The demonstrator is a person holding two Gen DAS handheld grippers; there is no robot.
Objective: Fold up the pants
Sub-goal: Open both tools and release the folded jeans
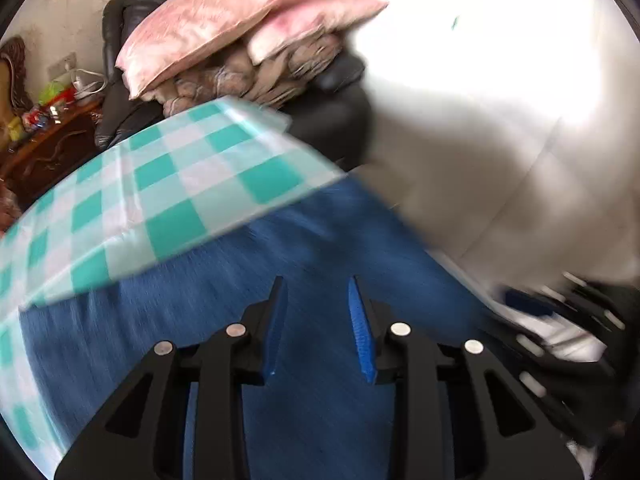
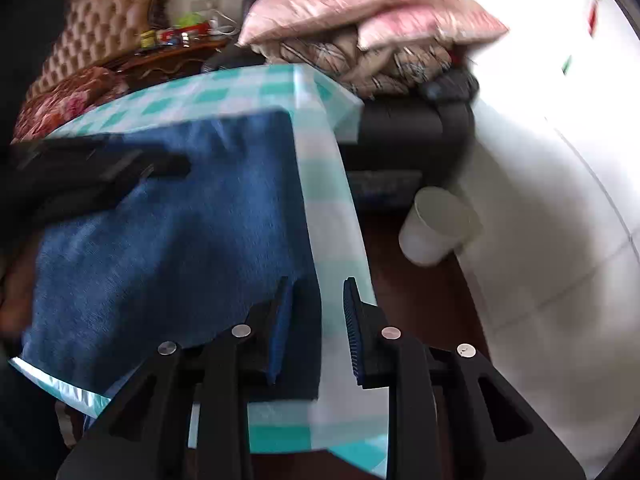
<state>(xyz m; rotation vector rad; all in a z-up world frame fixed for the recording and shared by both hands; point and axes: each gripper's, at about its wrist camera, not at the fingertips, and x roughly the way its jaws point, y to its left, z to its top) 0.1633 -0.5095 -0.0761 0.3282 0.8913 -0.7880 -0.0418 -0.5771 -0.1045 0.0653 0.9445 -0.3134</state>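
Blue denim pants [image 1: 248, 304] lie spread on a table with a teal and white checked cloth [image 1: 160, 184]. My left gripper [image 1: 318, 292] is open just above the denim, nothing between its blue pads. In the right wrist view the pants [image 2: 168, 248] lie folded into a block near the table's right edge. My right gripper [image 2: 316, 292] is open over the right edge of the pants, holding nothing. The left gripper shows there as a dark blurred shape [image 2: 100, 172] over the far left of the pants. Both views are motion-blurred.
The checked cloth [image 2: 332, 208] hangs over the table's right edge. A white bin [image 2: 436, 232] stands on the dark floor to the right. A black sofa [image 2: 408, 128] piled with pink pillows [image 2: 360, 4] and blankets is behind. A white wall [image 2: 560, 160] is to the right.
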